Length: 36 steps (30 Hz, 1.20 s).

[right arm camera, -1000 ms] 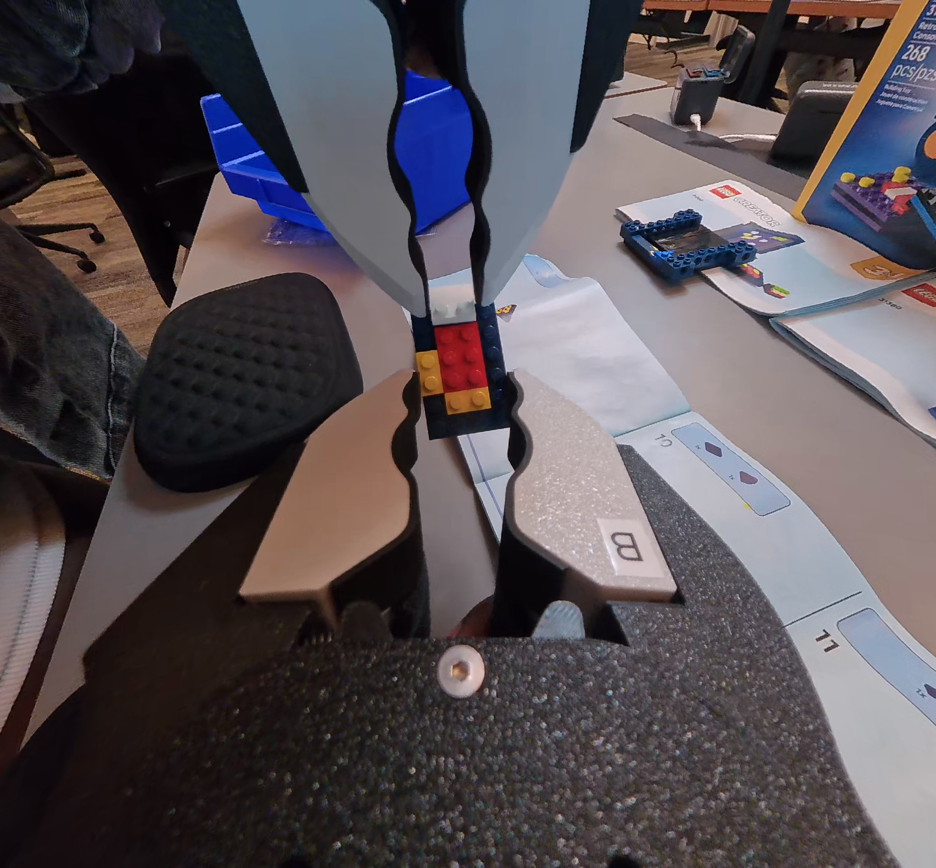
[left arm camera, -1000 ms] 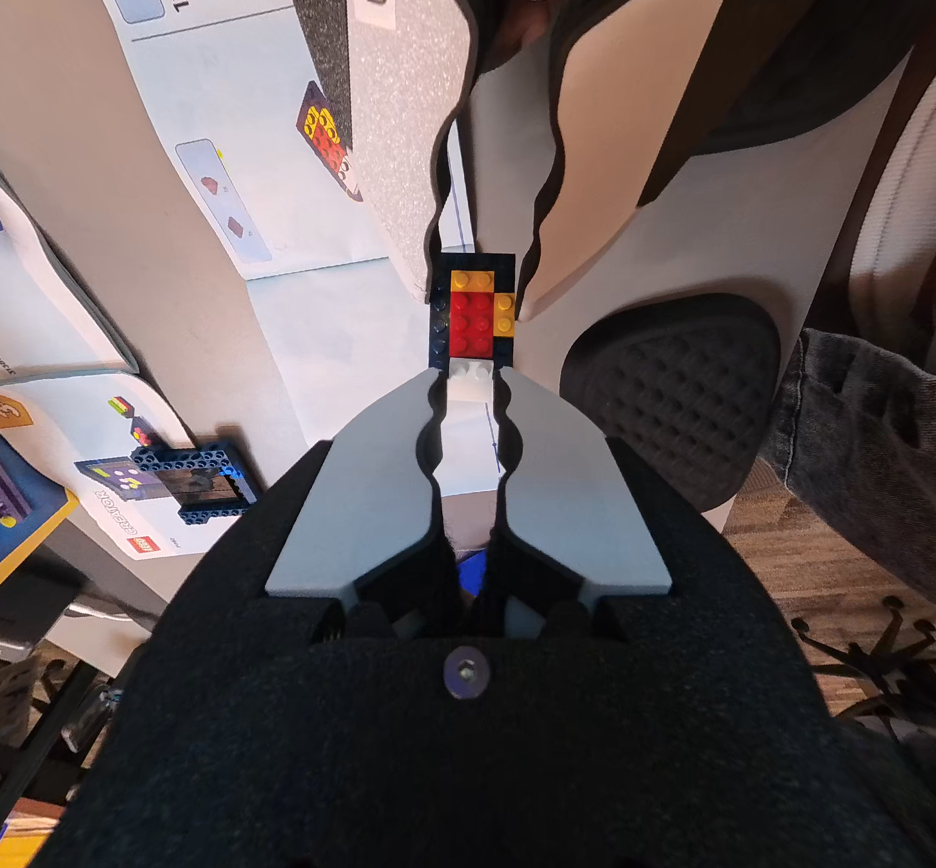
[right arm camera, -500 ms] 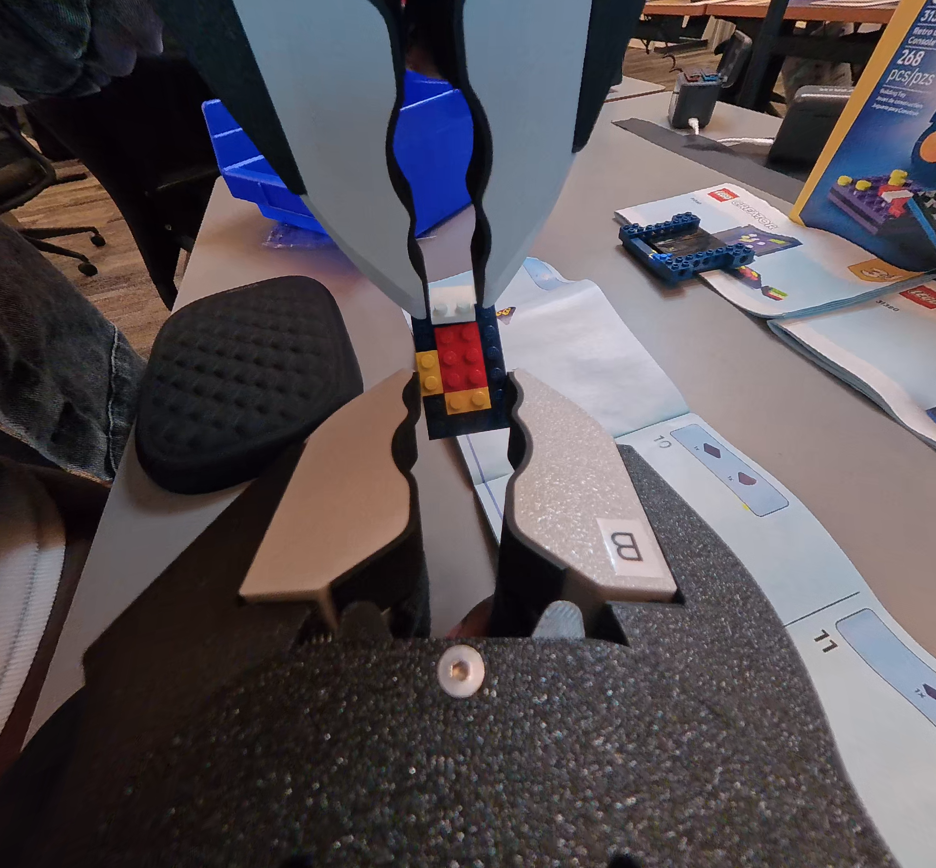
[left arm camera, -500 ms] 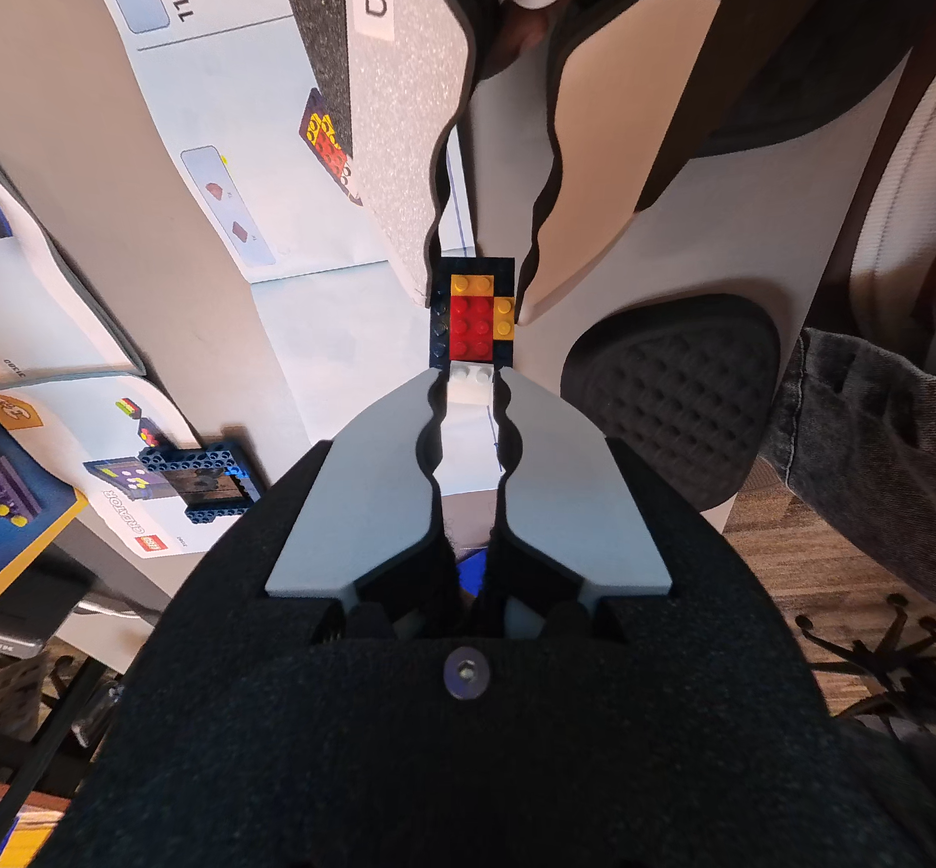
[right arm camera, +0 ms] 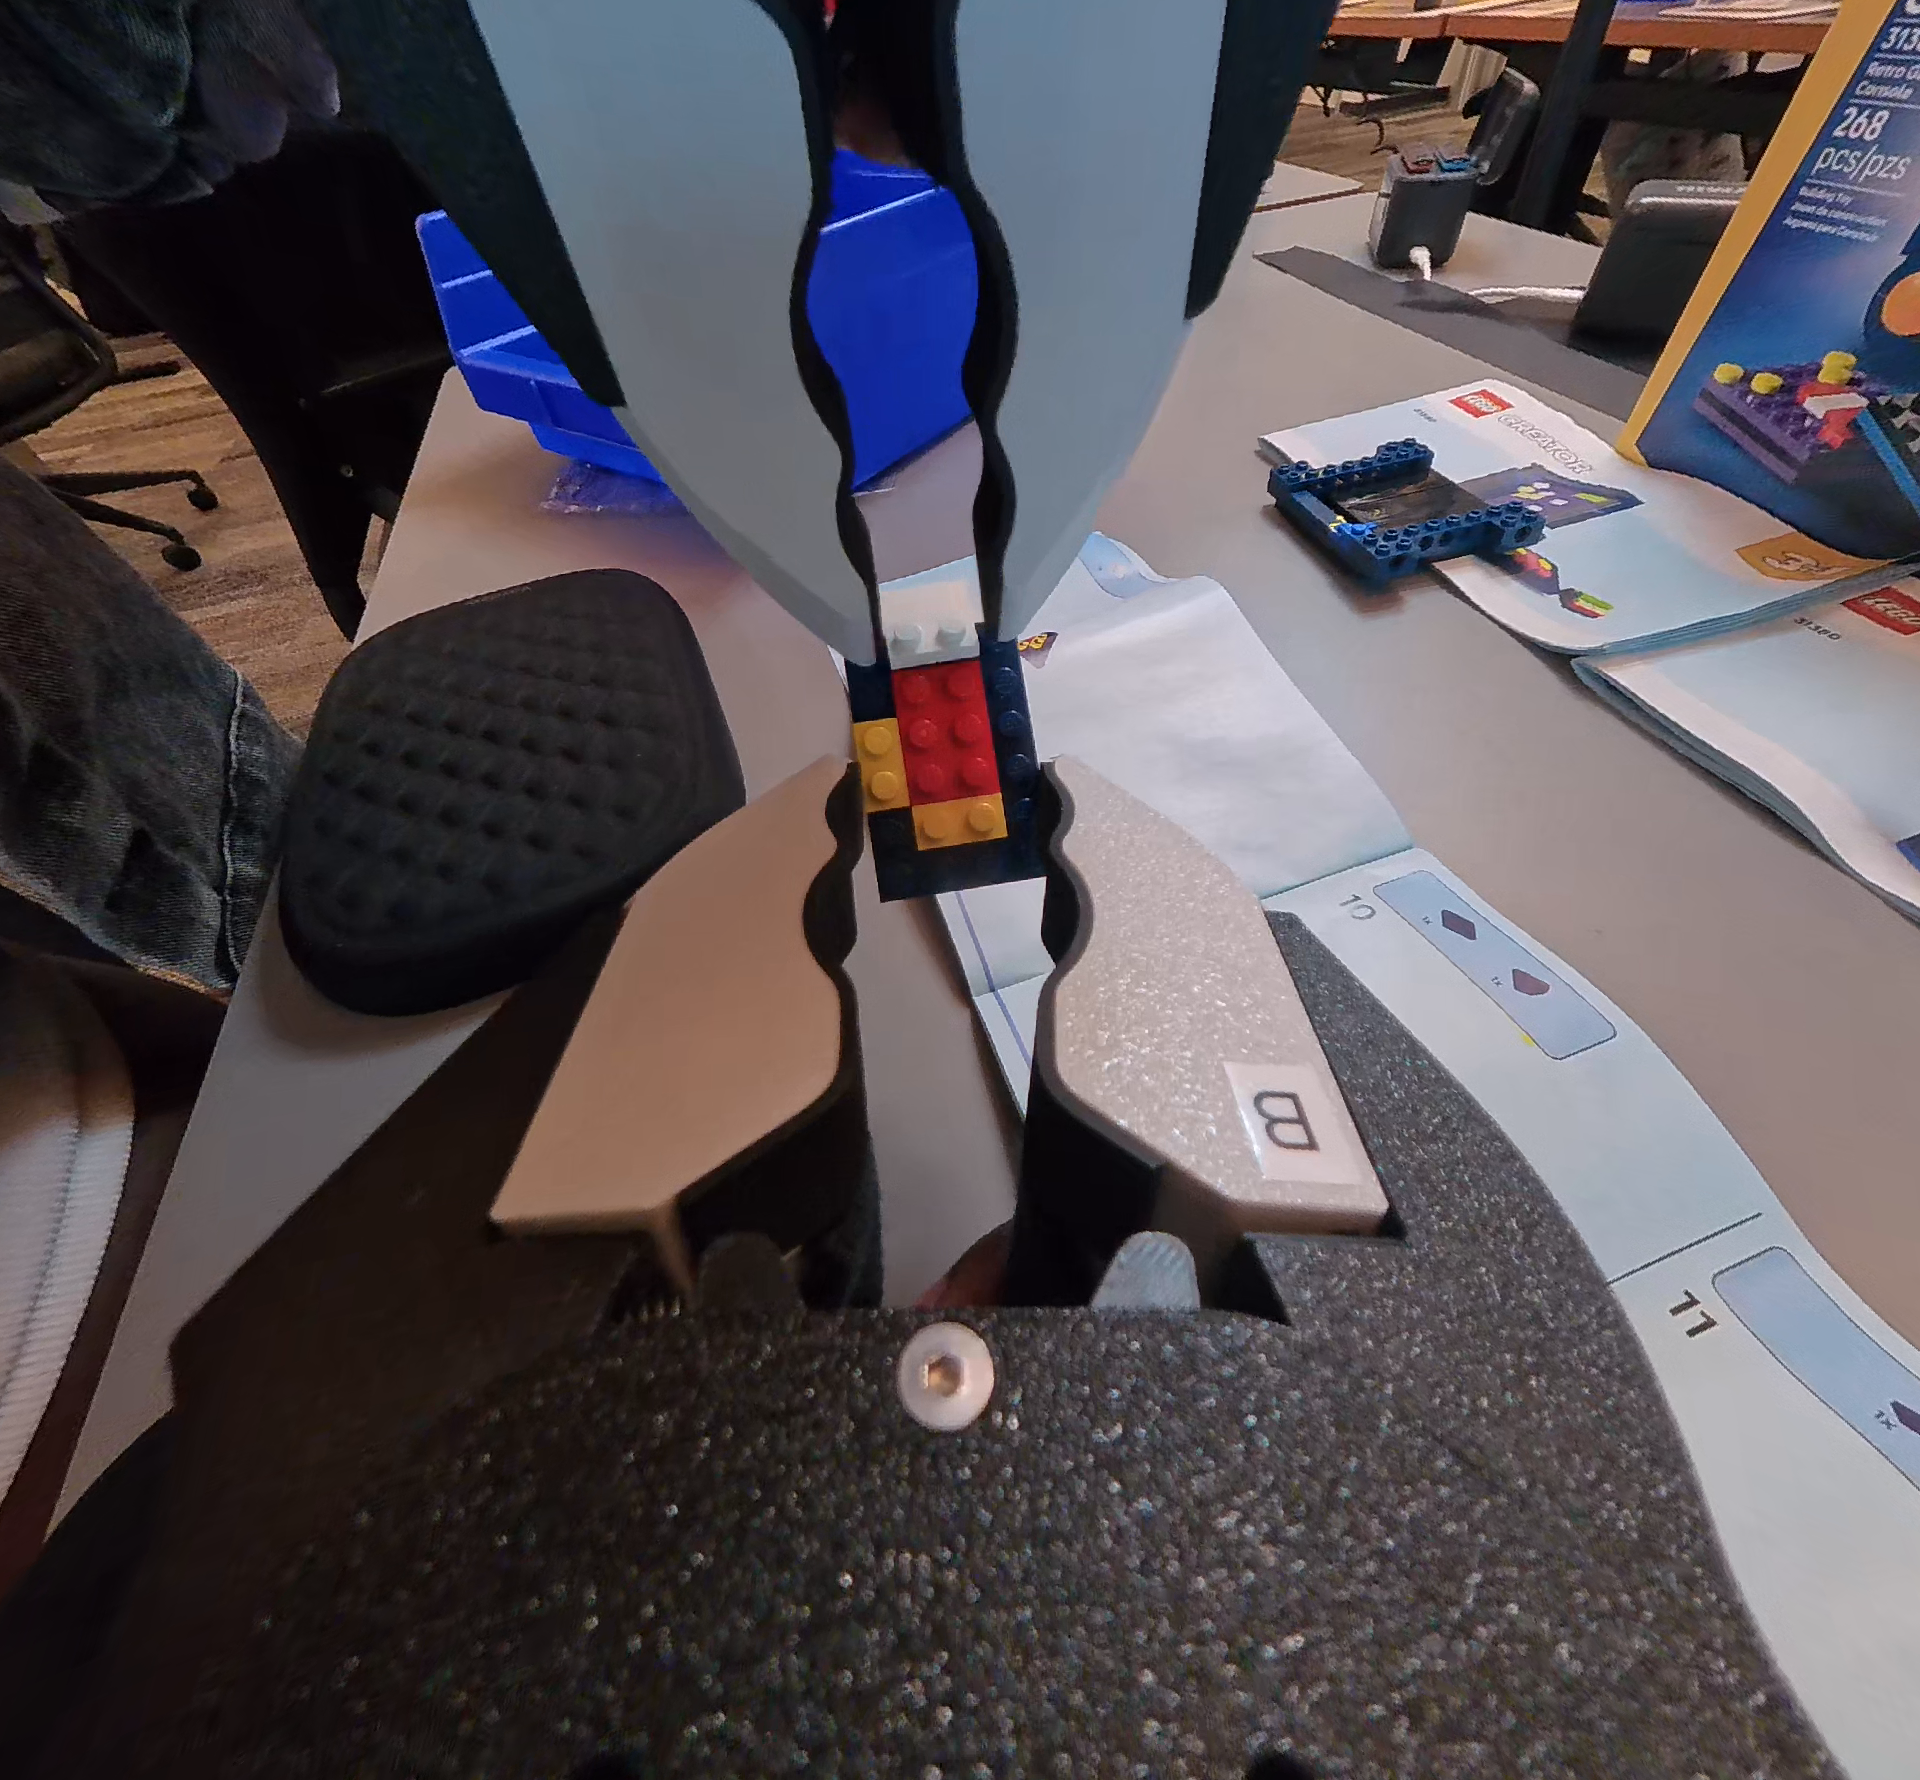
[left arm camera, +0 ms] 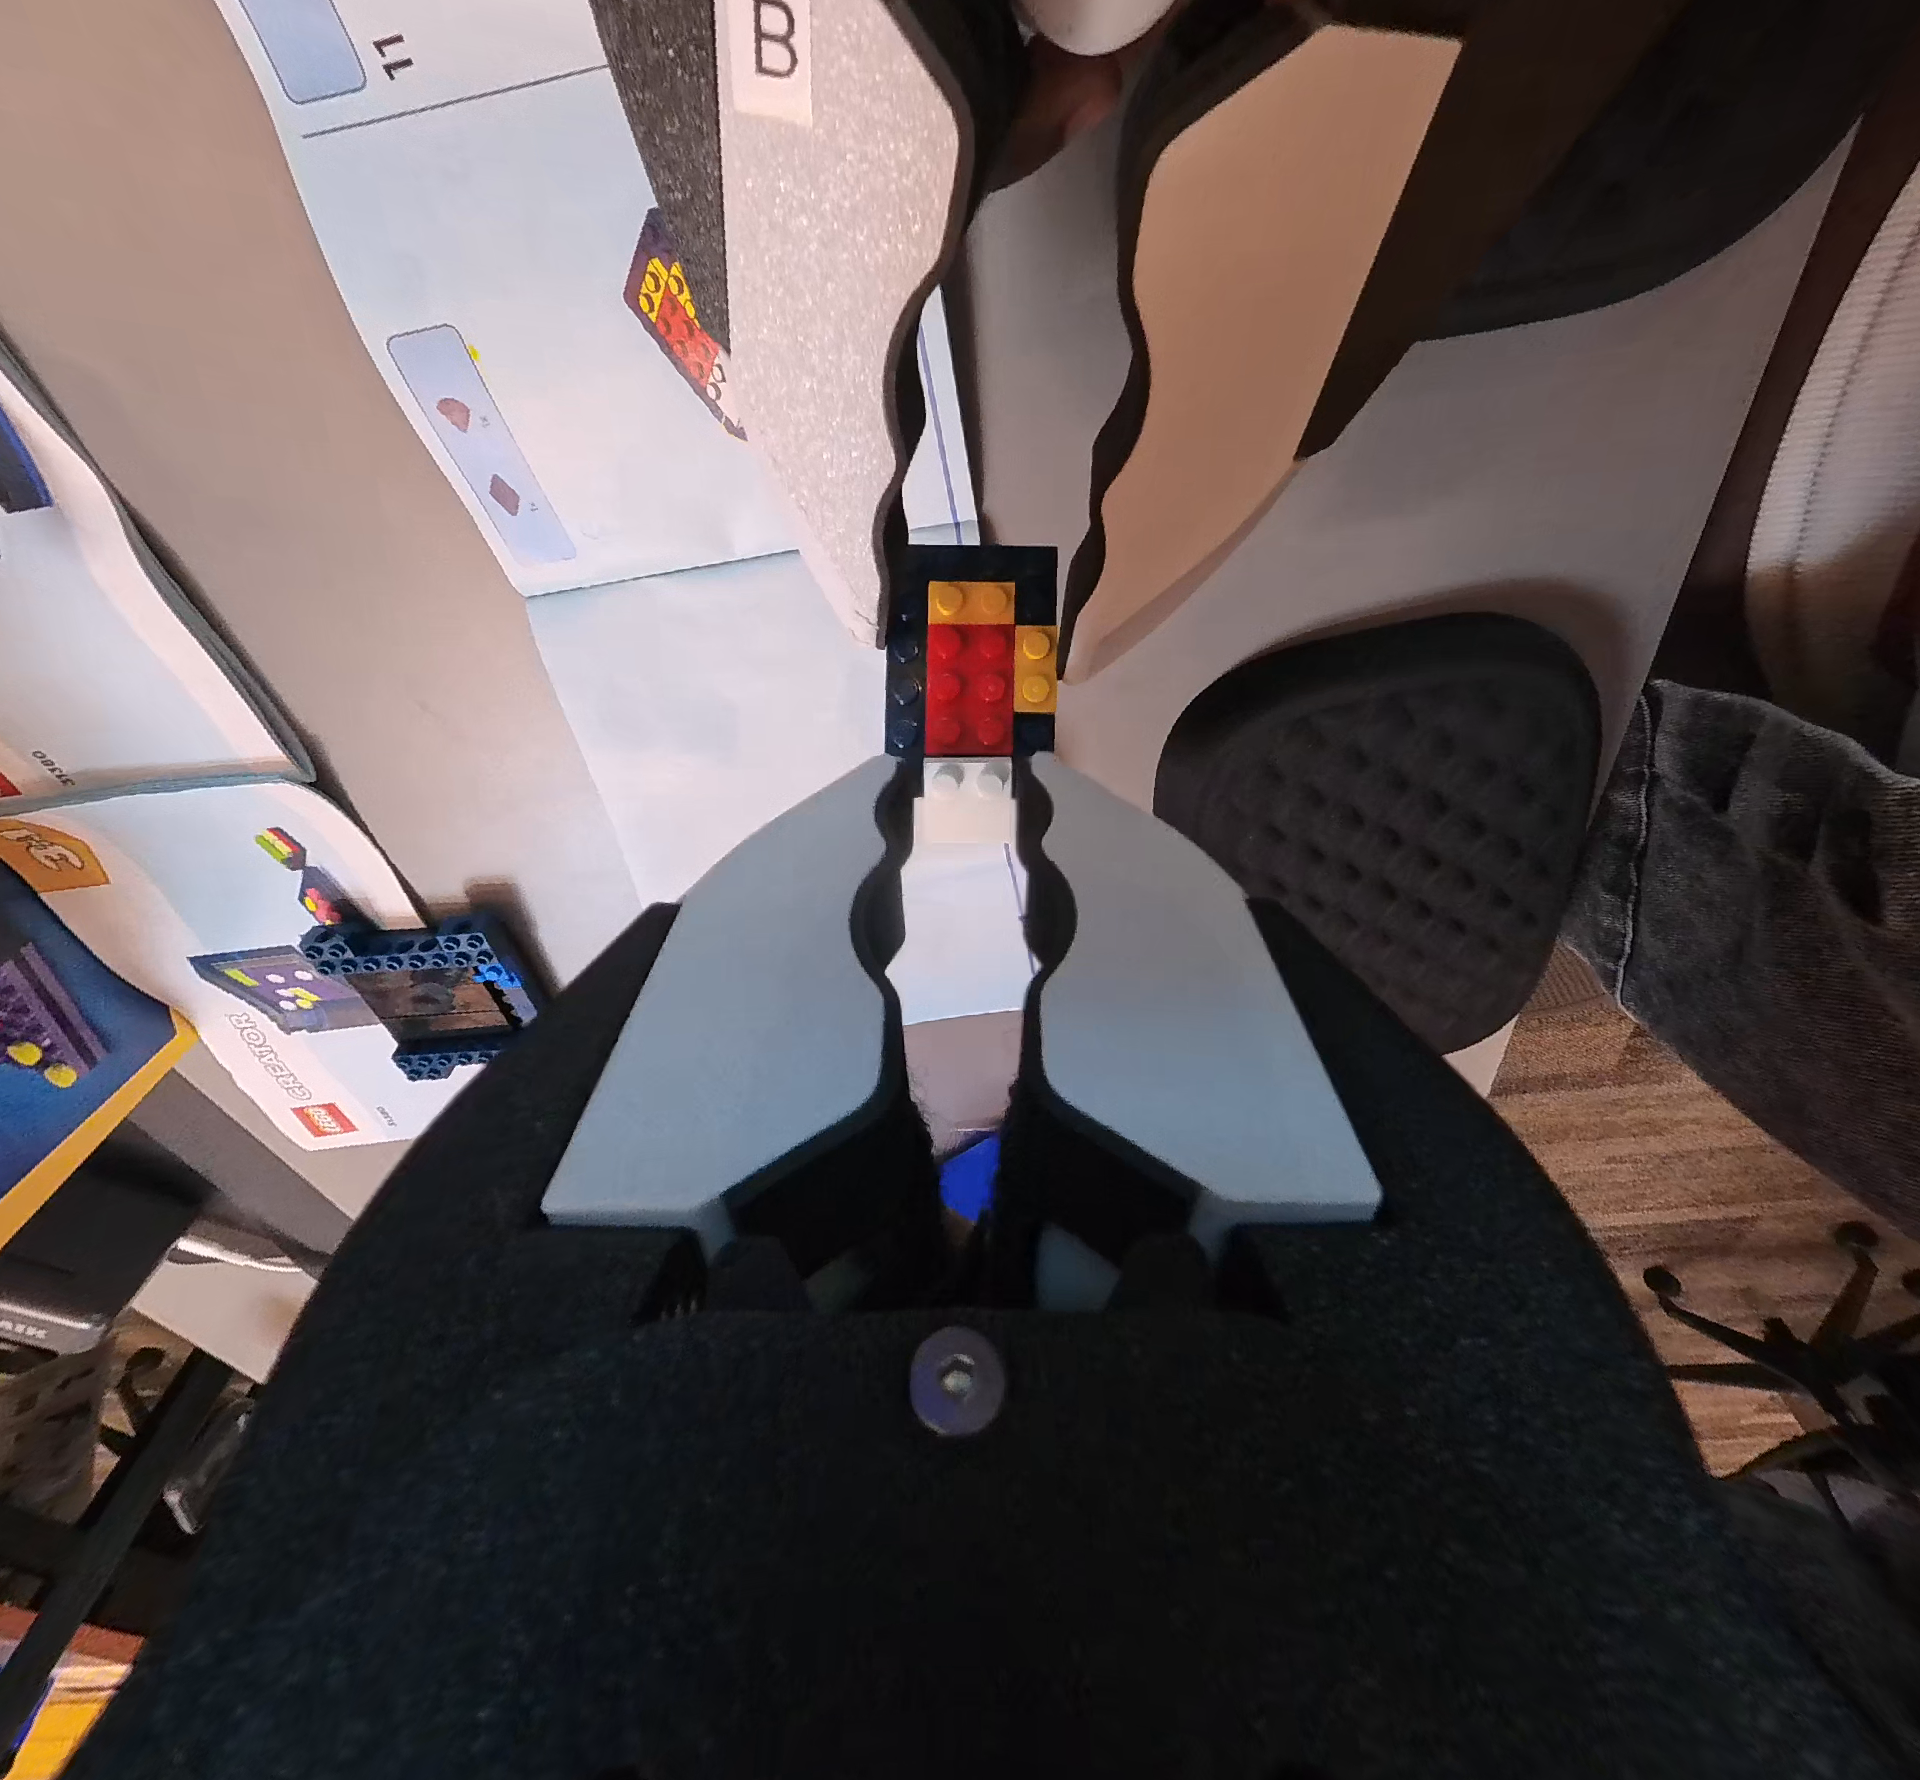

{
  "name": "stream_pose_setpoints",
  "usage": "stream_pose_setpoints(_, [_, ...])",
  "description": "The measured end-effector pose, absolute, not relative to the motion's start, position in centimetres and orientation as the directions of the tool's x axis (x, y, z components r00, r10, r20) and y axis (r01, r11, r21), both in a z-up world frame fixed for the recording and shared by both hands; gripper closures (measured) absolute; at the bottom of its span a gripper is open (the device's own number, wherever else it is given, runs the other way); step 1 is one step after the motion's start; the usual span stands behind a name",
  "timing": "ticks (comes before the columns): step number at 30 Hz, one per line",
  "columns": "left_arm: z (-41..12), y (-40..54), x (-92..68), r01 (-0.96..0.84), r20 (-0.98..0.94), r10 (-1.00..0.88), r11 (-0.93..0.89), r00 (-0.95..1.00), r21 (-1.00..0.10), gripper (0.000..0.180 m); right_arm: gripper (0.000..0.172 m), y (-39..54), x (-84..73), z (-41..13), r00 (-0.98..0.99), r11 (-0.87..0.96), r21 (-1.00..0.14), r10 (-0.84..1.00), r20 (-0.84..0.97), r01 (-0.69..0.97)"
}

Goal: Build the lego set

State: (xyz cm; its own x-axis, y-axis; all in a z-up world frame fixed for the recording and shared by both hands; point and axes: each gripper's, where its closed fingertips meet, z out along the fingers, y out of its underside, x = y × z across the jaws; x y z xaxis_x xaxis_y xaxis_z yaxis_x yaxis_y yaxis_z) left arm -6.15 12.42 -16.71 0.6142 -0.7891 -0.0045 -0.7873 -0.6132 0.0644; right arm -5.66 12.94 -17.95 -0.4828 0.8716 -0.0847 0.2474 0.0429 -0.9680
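My left gripper is shut on a small white brick, its pads against the brick's two sides. The brick meets the near end of a dark blue plate that carries a red brick and two yellow ones. My right gripper is shut on that plate across its width and holds it above the table. In the right wrist view the left gripper comes from above with the white brick at the plate's far end. In the left wrist view the right gripper faces mine.
An open instruction sheet lies under the grippers. A black padded rest sits at the table's edge. A blue bin stands behind. A blue brick frame lies on booklets beside a toy box. A person's leg is close by. Left and right tips are no more than a few centimetres apart.
Both grippers keep their holds and stay joined at the plate. The left wrist view has shifted slightly, and a little more of the white brick's side shows.
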Motion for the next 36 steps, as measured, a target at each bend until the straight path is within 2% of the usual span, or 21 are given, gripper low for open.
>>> stream_pose_setpoints(8, [-16.2, 12.6, -5.8, -0.791, -0.011, -0.792, -0.611, 0.611, 0.039, 0.155, 0.139, 13.0, -5.7, -17.9, -0.480, 0.040, -0.969, 0.873, -0.086, 0.245])
stream_pose_setpoints(10, [-15.4, 13.2, -5.7, -0.786, -0.050, -0.785, -0.618, 0.618, -0.015, 0.151, 0.139, 13.1, -5.7, -17.9, -0.478, 0.038, -0.969, 0.874, -0.086, 0.244])
stream_pose_setpoints(12, [-13.6, 14.5, -5.5, -0.749, -0.096, -0.744, -0.645, 0.661, -0.150, 0.142, 0.140, 13.1, -5.7, -17.8, -0.476, 0.033, -0.969, 0.875, -0.089, 0.243])
stream_pose_setpoints(15, [-9.9, 17.1, -6.1, -0.579, -0.130, -0.594, -0.674, 0.794, -0.458, 0.127, 0.140, 13.3, -5.7, -17.7, -0.471, 0.030, -0.971, 0.877, -0.089, 0.237])
stream_pose_setpoints(17, [-7.8, 17.8, -7.1, -0.369, -0.029, -0.464, -0.664, 0.885, -0.650, 0.123, 0.140, 13.3, -5.7, -17.7, -0.470, 0.029, -0.972, 0.879, -0.087, 0.234])
stream_pose_setpoints(19, [-7.2, 17.2, -8.4, -0.110, 0.171, -0.342, -0.665, 0.924, -0.739, 0.121, 0.140, 13.3, -5.7, -17.6, -0.467, 0.028, -0.973, 0.880, -0.085, 0.230])
stream_pose_setpoints(20, [-7.5, 16.7, -9.2, 0.021, 0.279, -0.283, -0.667, 0.918, -0.745, 0.121, 0.140, 13.4, -5.7, -17.5, -0.465, 0.028, -0.973, 0.881, -0.084, 0.228])
stream_pose_setpoints(22, [-9.1, 15.4, -10.2, 0.269, 0.497, -0.166, -0.676, 0.852, -0.687, 0.121, 0.140, 13.4, -5.7, -17.5, -0.463, 0.025, -0.974, 0.882, -0.084, 0.225])
stream_pose_setpoints(24, [-11.4, 14.0, -10.6, 0.458, 0.662, -0.058, -0.676, 0.747, -0.577, 0.124, 0.140, 13.5, -5.7, -17.5, -0.460, 0.027, -0.974, 0.884, -0.081, 0.223])
stream_pose_setpoints(26, [-13.6, 12.9, -10.0, 0.565, 0.769, 0.013, -0.686, 0.639, -0.458, 0.129, 0.140, 13.5, -5.7, -17.5, -0.458, 0.029, -0.975, 0.885, -0.078, 0.222])
stream_pose_setpoints(30, [-15.2, 12.5, -7.2, 0.639, 0.892, 0.037, -0.711, 0.451, -0.293, 0.138, 0.140, 13.5, -5.8, -17.5, -0.457, 0.033, -0.974, 0.886, -0.075, 0.224])
stream_pose_setpoints(36, [-15.3, 13.2, -6.4, 0.594, 0.881, -0.001, -0.738, 0.472, -0.320, 0.148, 0.140, 13.5, -5.8, -17.6, -0.455, 0.034, -0.973, 0.887, -0.076, 0.229])
